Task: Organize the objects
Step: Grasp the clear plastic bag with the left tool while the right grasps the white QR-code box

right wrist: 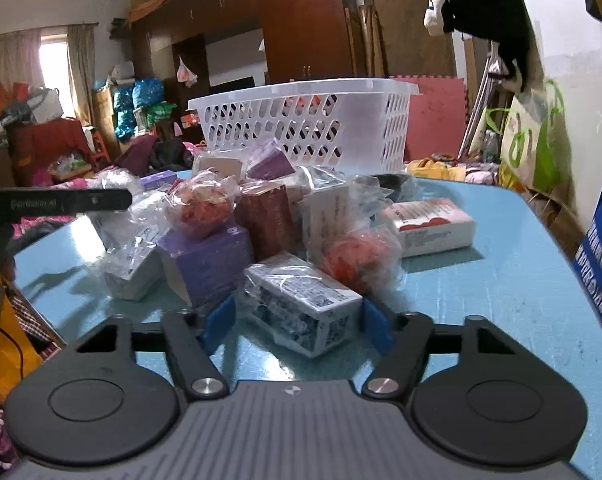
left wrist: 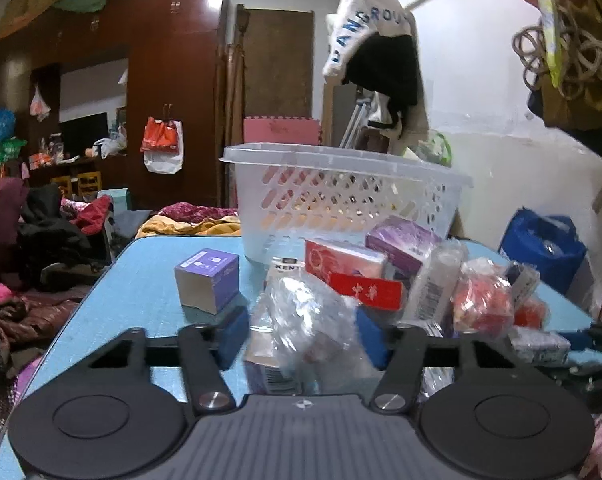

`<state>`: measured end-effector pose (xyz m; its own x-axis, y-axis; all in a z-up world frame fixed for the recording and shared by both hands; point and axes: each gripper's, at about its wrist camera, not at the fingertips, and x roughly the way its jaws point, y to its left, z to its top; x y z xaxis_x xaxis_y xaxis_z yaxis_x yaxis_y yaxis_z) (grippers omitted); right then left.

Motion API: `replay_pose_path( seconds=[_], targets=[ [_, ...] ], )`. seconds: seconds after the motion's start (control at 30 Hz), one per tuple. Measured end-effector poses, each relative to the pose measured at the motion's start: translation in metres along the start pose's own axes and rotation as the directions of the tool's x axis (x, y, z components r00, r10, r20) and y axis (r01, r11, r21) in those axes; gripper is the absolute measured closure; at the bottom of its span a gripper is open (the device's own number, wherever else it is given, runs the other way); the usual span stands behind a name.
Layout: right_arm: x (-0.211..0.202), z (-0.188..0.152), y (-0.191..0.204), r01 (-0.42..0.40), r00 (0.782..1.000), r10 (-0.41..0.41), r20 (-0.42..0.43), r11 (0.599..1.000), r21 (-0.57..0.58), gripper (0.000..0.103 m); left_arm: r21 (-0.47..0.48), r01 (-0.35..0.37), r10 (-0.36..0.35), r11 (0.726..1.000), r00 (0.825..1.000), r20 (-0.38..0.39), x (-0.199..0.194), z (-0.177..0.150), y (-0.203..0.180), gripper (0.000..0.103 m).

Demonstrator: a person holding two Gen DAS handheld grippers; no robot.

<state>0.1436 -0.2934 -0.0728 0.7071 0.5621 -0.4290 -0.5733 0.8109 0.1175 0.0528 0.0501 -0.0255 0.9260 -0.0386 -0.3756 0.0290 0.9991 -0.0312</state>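
A pile of small boxes and plastic-wrapped packets lies on the blue table (left wrist: 141, 300). A white perforated basket (left wrist: 341, 196) stands behind the pile; it also shows in the right wrist view (right wrist: 301, 124). My left gripper (left wrist: 301, 334) is open, its blue pads on either side of a clear plastic-wrapped packet (left wrist: 305, 320). My right gripper (right wrist: 297, 320) is open, its pads flanking a white wrapped box with blue print (right wrist: 301, 304); contact is unclear. A purple box (left wrist: 207, 280) stands apart at the left.
A red box (left wrist: 365, 288), a purple box (right wrist: 209, 260), red wrapped balls (right wrist: 357, 260) and a pink-white box (right wrist: 429, 224) crowd the pile. The left gripper's body (right wrist: 53, 202) juts in from the left. Clothes and bags surround the table (right wrist: 521, 280).
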Motion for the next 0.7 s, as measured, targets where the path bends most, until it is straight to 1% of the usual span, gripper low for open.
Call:
replay_pose_path(
  seconds=[0.1, 0.13, 0.2, 0.43, 0.47, 0.7],
  targets=[
    [-0.001, 0.001, 0.001, -0.006, 1.000, 0.006, 0.000, 1.000, -0.010, 0.036, 0.006, -0.032, 0.032, 0.999, 0.999, 0.009, 0.002, 0.000, -0.001, 0.057],
    [-0.002, 0.001, 0.000, -0.015, 1.000, 0.015, 0.001, 1.000, -0.007, 0.036, 0.001, -0.033, 0.033, 0.999, 0.999, 0.010, 0.002, 0.000, 0.000, 0.057],
    [-0.006, 0.001, -0.001, -0.030, 1.000, 0.030, 0.010, 1.000, -0.007, 0.049, -0.011, -0.026, 0.026, 1.000, 1.000, 0.011, 0.002, 0.001, 0.003, 0.057],
    [-0.015, 0.003, -0.002, -0.039, 0.998, 0.040, 0.057, 0.999, -0.006, 0.051, -0.045, -0.032, 0.034, 0.998, 0.999, 0.039, 0.001, 0.004, 0.010, 0.057],
    [-0.018, 0.004, -0.002, -0.041, 0.997, 0.041, 0.065, 0.999, -0.011, 0.058, -0.049, -0.035, 0.037, 0.998, 0.998, 0.044, 0.001, 0.005, 0.011, 0.057],
    [-0.035, 0.012, -0.008, -0.047, 0.991, 0.047, 0.125, 0.999, -0.008, 0.058, -0.051, -0.025, 0.027, 0.998, 0.999, 0.047, 0.002, 0.010, 0.009, 0.057]
  ],
)
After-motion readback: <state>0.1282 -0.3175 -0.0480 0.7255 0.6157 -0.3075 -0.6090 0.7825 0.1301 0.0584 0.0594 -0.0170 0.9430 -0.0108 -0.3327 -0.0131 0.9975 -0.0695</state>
